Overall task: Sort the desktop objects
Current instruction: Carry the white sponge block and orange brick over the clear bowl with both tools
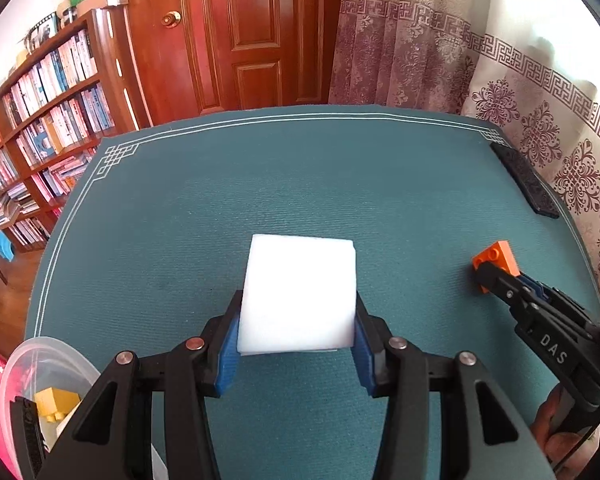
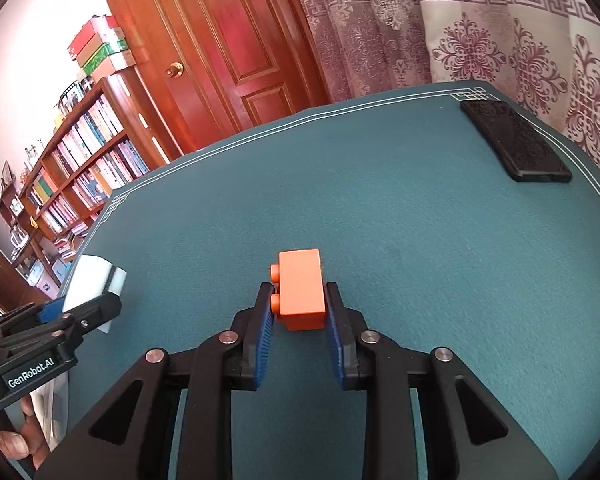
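A white foam block [image 1: 300,268] sits between the blue pads of my left gripper [image 1: 298,300], which is shut on it just above the teal table mat [image 1: 260,184]. From the right wrist view the same block [image 2: 86,284] shows a dark strip on one face. An orange toy brick [image 2: 302,284], studs pointing left, is clamped in my right gripper [image 2: 298,286]. In the left wrist view that brick [image 1: 496,256] is at the right side of the mat, with the right gripper [image 1: 485,272] reaching in from the lower right.
A clear plastic tub [image 1: 28,360] at the near left edge holds a yellow brick [image 1: 56,402]. A flat black slab [image 2: 514,140] lies at the mat's far right corner. A bookshelf [image 1: 52,112] stands left, a wooden door behind, a curtain right.
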